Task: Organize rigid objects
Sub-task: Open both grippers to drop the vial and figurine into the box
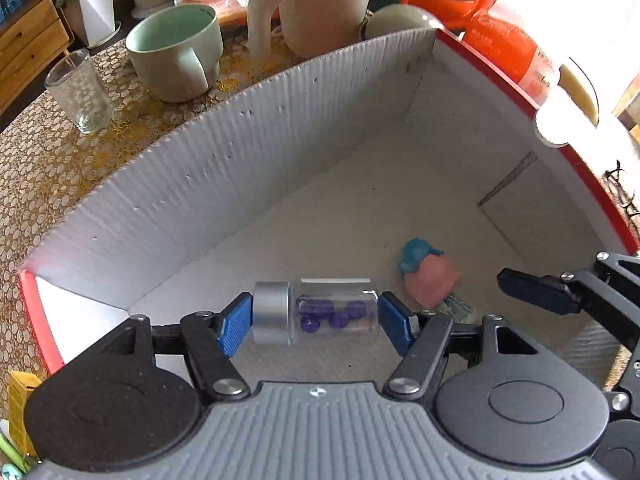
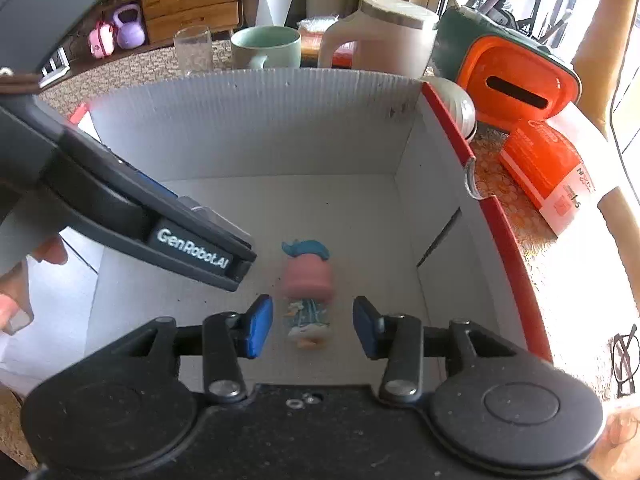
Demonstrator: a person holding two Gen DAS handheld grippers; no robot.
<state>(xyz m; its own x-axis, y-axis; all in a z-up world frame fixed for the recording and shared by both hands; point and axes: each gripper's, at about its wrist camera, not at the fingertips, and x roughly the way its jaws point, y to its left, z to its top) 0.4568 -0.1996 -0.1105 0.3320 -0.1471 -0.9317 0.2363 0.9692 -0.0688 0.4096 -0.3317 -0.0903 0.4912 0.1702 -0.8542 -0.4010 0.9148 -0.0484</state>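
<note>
Left gripper [image 1: 315, 318] clamps a clear jar [image 1: 316, 312], silver cap, purple beads inside, held sideways over the box [image 1: 168, 184] floor. Right gripper [image 2: 313, 325] jaws apart above a pink-blue figurine [image 2: 306, 280] lying on the floor. Box sits on patterned tablecloth [image 1: 52, 168]; mug [image 1: 176, 52] and glass [image 1: 78, 92] just beyond its wall.

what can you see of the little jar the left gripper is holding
The jar is a small clear cylinder, glass or plastic by its look, with a brushed silver metal-looking cap on one end. Inside sit several small purple pieces. It lies sideways, held end to end by the left gripper: one blue pad presses the cap, the other the base. It hangs over the white floor of the cardboard box, near a pink and blue figurine but apart from it.
</note>
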